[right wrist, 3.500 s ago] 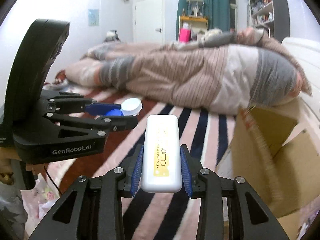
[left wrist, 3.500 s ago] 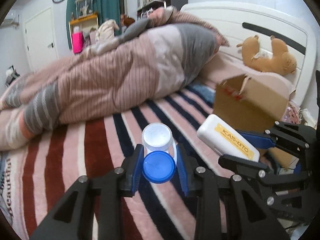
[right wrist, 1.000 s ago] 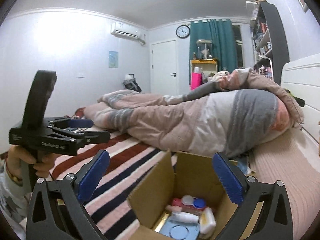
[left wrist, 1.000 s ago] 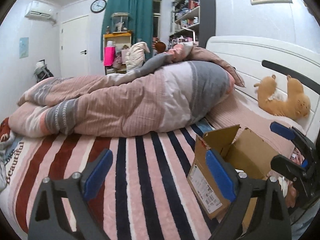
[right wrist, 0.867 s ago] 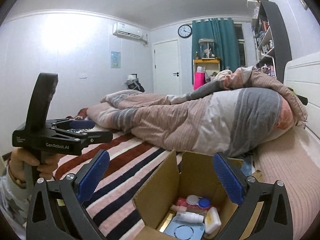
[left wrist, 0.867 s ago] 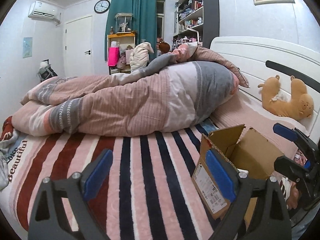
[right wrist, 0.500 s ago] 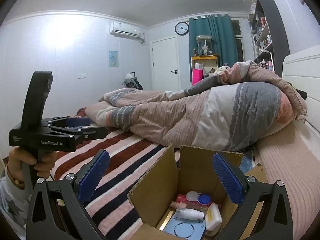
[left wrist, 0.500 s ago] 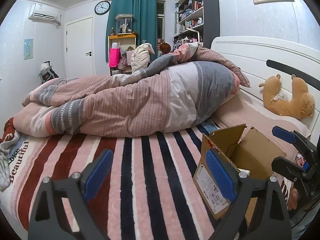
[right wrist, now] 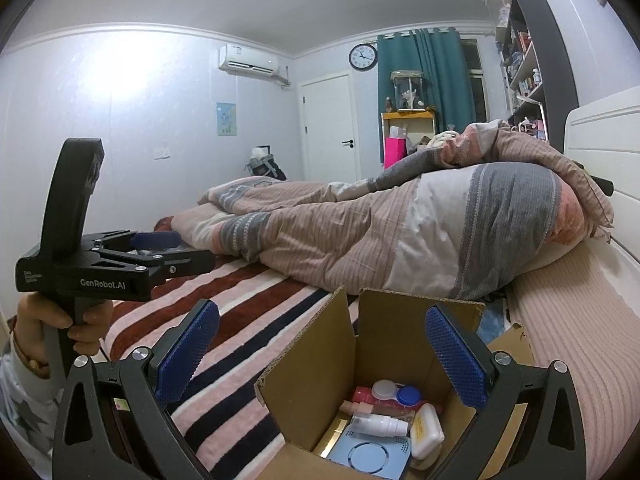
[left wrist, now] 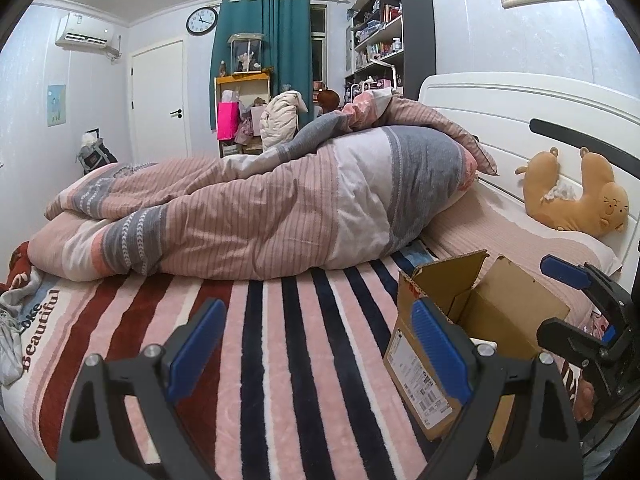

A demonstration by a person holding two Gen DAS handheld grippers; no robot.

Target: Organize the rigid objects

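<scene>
"GenRobot.AI" on left tongs

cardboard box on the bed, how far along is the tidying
Done: the cardboard box holds a white case, a white and blue lens case, a small bottle and a blue disc. In hand: nothing; left gripper and right gripper are open. Left: no loose items visible on the striped blanket.
</scene>
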